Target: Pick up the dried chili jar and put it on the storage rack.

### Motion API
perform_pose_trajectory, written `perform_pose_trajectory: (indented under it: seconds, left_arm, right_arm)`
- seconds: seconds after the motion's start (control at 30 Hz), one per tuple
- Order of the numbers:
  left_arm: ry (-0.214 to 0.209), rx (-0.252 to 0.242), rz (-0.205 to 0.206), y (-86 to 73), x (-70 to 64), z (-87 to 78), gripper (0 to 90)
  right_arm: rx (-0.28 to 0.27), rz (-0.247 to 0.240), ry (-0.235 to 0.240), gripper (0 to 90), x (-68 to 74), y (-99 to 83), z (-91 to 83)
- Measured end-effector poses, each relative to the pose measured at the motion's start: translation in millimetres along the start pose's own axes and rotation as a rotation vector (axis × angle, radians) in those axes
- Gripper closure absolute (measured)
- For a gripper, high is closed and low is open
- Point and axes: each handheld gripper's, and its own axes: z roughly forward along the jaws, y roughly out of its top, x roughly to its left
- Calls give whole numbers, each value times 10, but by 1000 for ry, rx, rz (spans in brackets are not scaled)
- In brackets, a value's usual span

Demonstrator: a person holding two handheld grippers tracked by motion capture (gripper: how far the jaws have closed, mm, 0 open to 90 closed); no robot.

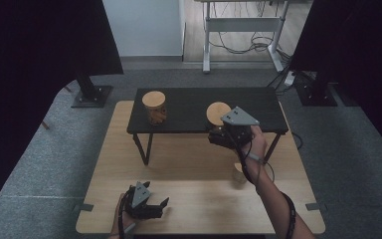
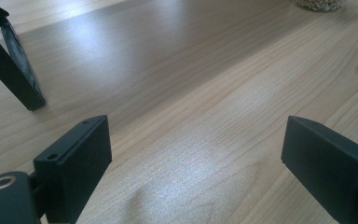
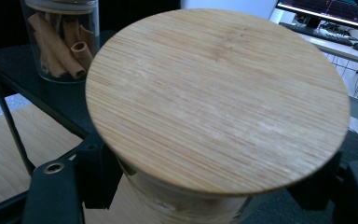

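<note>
The right gripper (image 1: 222, 135) had its jaws clamped on a glass jar (image 3: 186, 205) just under its bamboo lid (image 3: 216, 98), at the front edge of the black shelf (image 1: 189, 107). With the grip so near the lid and the body hanging below the jaws, the smooth glass could probably slip or tilt. Beyond the jaws stood a second jar (image 3: 63, 39), well apart, leaving free shelf between. The left gripper (image 1: 149, 206) rested low over the wooden table (image 2: 205, 93), jaws wide apart with nothing between them, bare wood ahead and a shelf leg (image 2: 14, 70) off to one side.
</note>
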Motion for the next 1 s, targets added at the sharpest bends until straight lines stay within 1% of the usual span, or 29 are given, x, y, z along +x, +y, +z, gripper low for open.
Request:
perform_pose_trajectory:
  seconds: [0.23,0.57,0.7,1.0]
  left_arm:
    - [0,1,2,0,-5,1,82]
    - [-1,2,4,0,-5,-2,81]
    - [-1,3,6,0,-8,1,81]
    - [-1,0,5,0,-6,-6,81]
  right_arm:
    - [-7,-1,-1,254,-21,32,19]
    - [-10,-7,1,253,-7,81,67]
    - [-12,-2,-1,254,-5,112,97]
    - [-13,-11,0,253,29,170,162]
